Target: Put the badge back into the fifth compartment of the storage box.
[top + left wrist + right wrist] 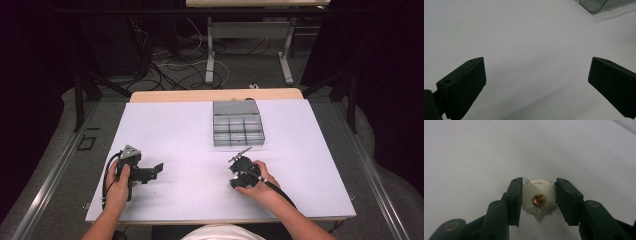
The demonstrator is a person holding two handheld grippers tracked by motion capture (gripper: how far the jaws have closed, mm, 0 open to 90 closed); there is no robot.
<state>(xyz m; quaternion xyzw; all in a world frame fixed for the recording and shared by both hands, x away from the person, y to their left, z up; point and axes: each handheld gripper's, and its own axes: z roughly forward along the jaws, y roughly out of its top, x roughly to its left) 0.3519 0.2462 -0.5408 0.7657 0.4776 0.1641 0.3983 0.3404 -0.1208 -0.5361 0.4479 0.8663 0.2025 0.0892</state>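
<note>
2 grippers, 1 compartment box (237,129), 1 silver badge (539,198). Right gripper view gave badge back-side up w/ copper pin clutch at centre, lying on white table (180,135). Right gripper (538,200) was clamped on badge, one pad on each edge, just below the box. Left gripper (536,80) stood wide, nothing between jaws, well apart at left; box corner in its view.

Open table (175,130) all round; compartment box (238,123) blocks far centre.
</note>
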